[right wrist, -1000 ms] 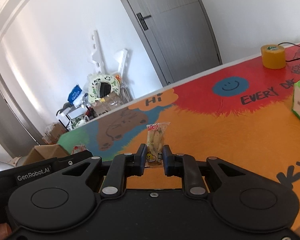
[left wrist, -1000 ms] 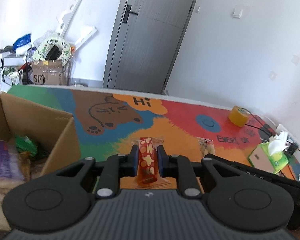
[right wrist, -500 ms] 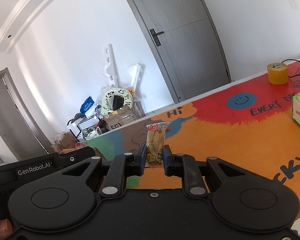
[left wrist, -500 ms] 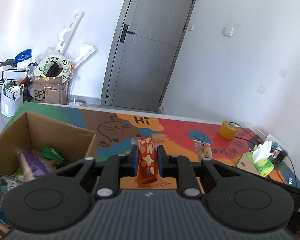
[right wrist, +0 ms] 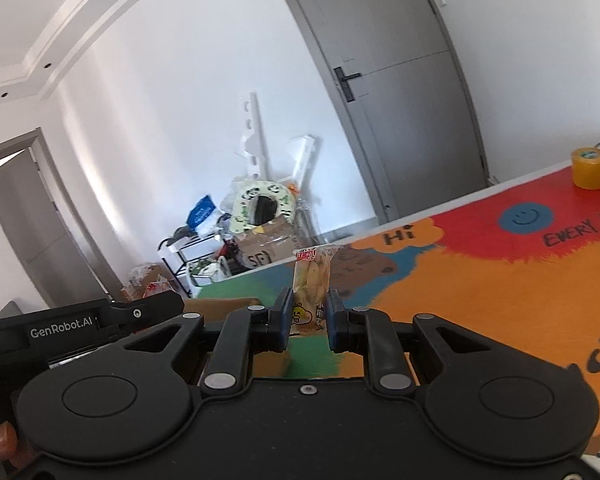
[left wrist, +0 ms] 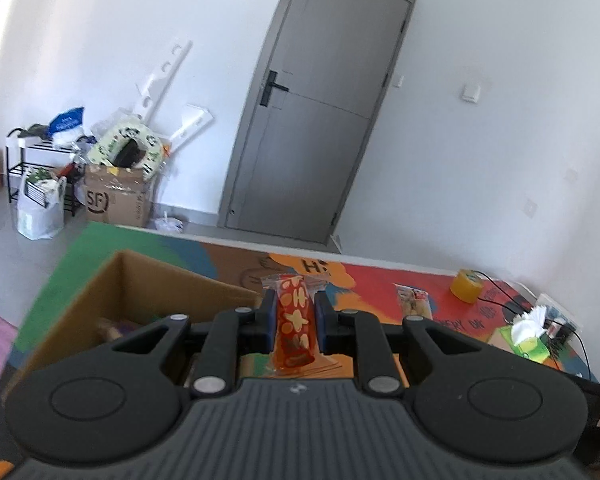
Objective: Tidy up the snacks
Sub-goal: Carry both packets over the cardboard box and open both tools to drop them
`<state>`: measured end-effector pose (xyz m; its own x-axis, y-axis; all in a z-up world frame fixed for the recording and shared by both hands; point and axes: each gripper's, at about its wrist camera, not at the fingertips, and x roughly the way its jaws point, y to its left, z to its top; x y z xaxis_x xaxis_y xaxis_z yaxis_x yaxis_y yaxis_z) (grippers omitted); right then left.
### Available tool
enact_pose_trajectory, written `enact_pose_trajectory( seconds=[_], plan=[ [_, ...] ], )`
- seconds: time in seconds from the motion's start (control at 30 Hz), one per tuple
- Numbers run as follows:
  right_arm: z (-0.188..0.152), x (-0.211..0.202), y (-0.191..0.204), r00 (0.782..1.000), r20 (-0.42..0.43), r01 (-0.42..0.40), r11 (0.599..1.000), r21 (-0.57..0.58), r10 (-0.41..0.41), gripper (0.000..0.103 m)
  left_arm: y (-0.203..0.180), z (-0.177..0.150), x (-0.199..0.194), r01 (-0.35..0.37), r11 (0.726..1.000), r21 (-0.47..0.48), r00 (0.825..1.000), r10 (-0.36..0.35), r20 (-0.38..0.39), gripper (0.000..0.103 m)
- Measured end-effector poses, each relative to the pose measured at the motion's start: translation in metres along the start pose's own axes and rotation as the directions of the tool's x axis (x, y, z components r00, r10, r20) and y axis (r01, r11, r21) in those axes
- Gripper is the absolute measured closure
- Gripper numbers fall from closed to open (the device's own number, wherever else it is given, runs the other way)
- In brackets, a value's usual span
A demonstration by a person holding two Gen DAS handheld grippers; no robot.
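Observation:
My left gripper is shut on a red snack packet with yellow shapes, held upright above the table beside the open cardboard box. My right gripper is shut on a clear packet of pale yellow snacks, also upright in the air. That packet also shows in the left wrist view, to the right. The box edge shows low in the right wrist view. A few snacks lie inside the box, mostly hidden by my left gripper.
The colourful painted table carries a yellow tape roll, a green tissue box and cables at the right. The left gripper's body is at the left of the right wrist view. A grey door and clutter stand behind.
Both grippers have risen and tilted up with their packets still held. The left one has moved back, so the box now lies under and left of it.

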<state>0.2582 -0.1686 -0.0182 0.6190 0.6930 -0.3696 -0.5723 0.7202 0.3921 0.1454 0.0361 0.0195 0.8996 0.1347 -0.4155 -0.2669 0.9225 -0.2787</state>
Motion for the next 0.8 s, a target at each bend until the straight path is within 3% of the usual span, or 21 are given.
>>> enact_pose_trajectory(
  seconds=[0.37, 0.8],
  plan=[
    [0.002, 0.023, 0.044, 0.997, -0.037, -0.071, 0.996, -0.055, 0.069, 0.084, 0.050, 0.013, -0.012, -0.054, 0.998, -0.044, 0.998, 0.055, 0.019, 0.085],
    [-0.002, 0.058, 0.083, 0.991, -0.106, -0.093, 0.991, -0.095, 0.083, 0.083, 0.093, 0.019, -0.004, -0.077, 0.991, -0.111, 0.997, 0.079, 0.008, 0.085]
  ],
)
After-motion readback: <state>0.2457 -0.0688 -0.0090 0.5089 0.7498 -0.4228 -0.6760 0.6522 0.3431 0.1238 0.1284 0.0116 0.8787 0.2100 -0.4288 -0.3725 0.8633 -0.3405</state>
